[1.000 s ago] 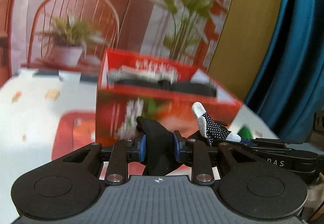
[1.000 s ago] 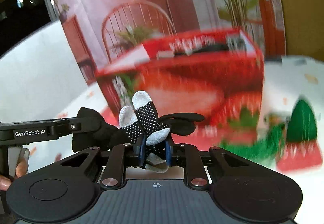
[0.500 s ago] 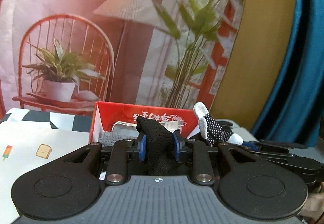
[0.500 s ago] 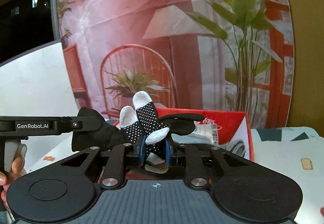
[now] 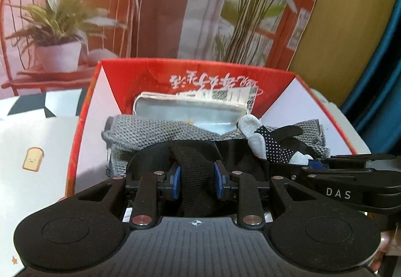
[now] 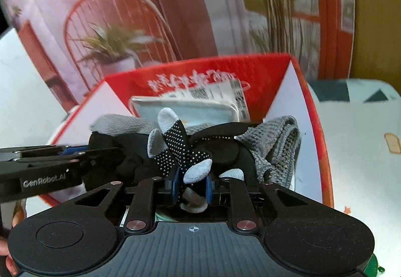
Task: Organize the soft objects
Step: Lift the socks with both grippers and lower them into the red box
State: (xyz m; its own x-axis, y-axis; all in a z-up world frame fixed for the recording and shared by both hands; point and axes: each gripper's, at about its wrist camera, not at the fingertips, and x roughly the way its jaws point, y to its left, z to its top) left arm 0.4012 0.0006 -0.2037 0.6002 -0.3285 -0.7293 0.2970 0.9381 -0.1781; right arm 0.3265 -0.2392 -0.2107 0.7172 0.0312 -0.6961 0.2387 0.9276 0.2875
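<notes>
A black glove with white dots and grey fingertips [image 6: 180, 144] is stretched between both grippers over the open red box [image 5: 200, 71]. My left gripper [image 5: 196, 181] is shut on its black knit cuff [image 5: 198, 176]. My right gripper [image 6: 191, 186] is shut on its finger end, which also shows in the left wrist view [image 5: 273, 146]. Inside the red box [image 6: 263, 69] lie a grey knit cloth [image 5: 155, 129] and a clear plastic packet with a label [image 5: 195, 106]. The box floor is hidden.
The box stands on a white tablecloth with small prints [image 5: 32, 139]. A printed backdrop with a chair and plants [image 5: 75, 14] hangs behind it. A blue curtain [image 5: 386, 51] is at the right. Something green [image 6: 373, 267] shows at the lower right edge.
Both grippers, holding the glove, have risen over the box and tilted down; the glove now hangs over the open box instead of in front of its side.
</notes>
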